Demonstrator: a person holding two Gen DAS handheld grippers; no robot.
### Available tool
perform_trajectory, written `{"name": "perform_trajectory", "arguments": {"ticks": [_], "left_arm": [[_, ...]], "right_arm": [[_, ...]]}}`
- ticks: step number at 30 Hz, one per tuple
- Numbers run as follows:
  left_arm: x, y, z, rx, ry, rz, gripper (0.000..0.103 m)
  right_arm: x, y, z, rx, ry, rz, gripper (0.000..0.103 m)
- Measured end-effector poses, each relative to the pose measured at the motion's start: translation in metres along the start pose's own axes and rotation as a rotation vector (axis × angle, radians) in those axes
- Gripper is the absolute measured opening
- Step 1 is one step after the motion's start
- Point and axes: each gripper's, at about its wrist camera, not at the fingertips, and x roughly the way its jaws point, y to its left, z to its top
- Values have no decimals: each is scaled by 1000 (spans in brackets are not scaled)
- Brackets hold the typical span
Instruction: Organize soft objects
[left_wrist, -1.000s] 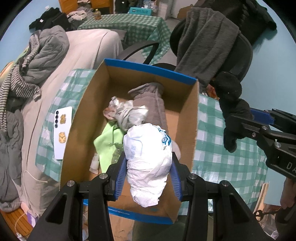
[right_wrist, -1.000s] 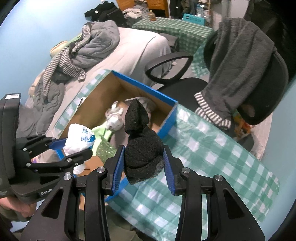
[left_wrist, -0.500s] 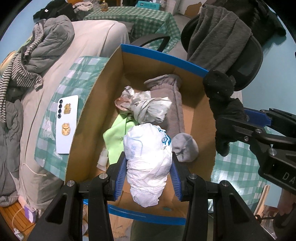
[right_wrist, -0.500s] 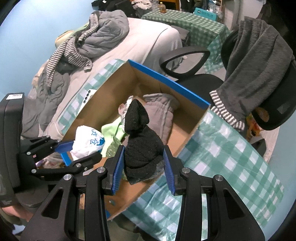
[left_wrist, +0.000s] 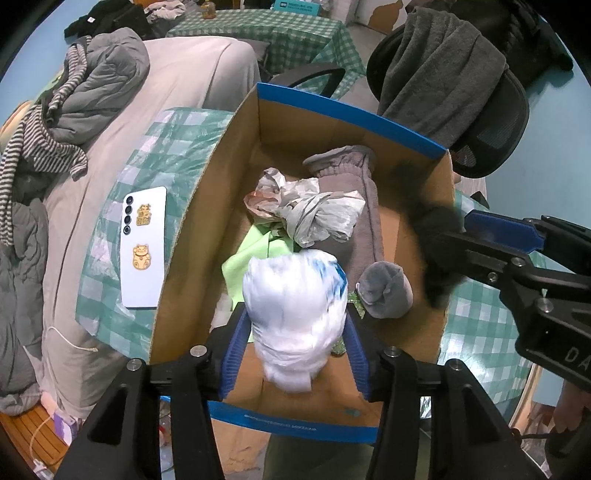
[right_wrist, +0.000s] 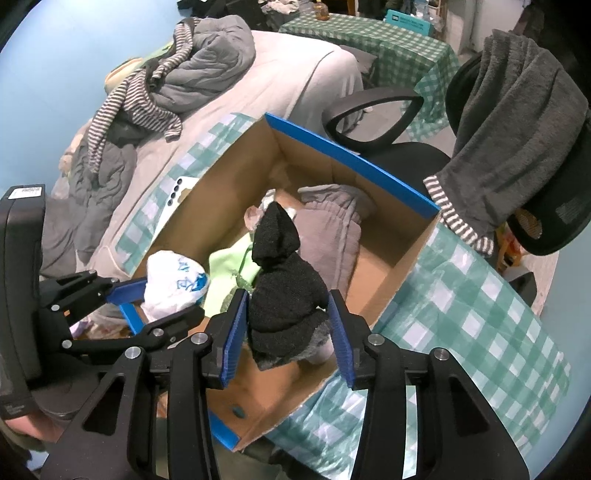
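An open cardboard box (left_wrist: 351, 107) with blue rims stands on the checked table; in it lie a grey garment (left_wrist: 358, 192), a knotted plastic bag (left_wrist: 317, 214), a green cloth (left_wrist: 255, 254) and a rolled grey sock (left_wrist: 386, 291). My left gripper (left_wrist: 295, 310) points down over the box's near end. Its jaws are opening, and a white plastic bag (left_wrist: 295, 332), blurred, sits loose between the pads. My right gripper (right_wrist: 287, 295) hangs over the box's right side, jaws opening too. Between them a black knitted sock (right_wrist: 284, 288) stands with slim gaps to both pads.
A white phone (left_wrist: 144, 247) lies on the green checked tablecloth (right_wrist: 480, 314) left of the box. Behind the box stands an office chair (right_wrist: 388, 122) with a grey towel (right_wrist: 517, 110) over its back. A bed (right_wrist: 295, 85) with heaped clothes runs along the left.
Both grippers have moved in over the box. Their jaws have widened, and the white bag and the black sock now look loose and blurred.
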Motion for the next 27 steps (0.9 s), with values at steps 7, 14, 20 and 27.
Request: {"name": "perform_trajectory", "arguments": {"ticks": [7, 14, 20, 27], "left_arm": [[-11, -4, 1, 36, -19, 2, 68], [-38, -10, 3, 58, -70, 19, 81], [-61, -16, 4, 49, -104, 25, 81], [-89, -26, 4, 46, -143, 15, 81]], "right_arm": [[-14, -2, 0, 24, -35, -20, 62], [-38, -9, -1, 57, -68, -43, 68], [-65, -14, -2, 74, -114, -71, 68], [-107, -19, -6, 91, -200, -112, 70]]}}
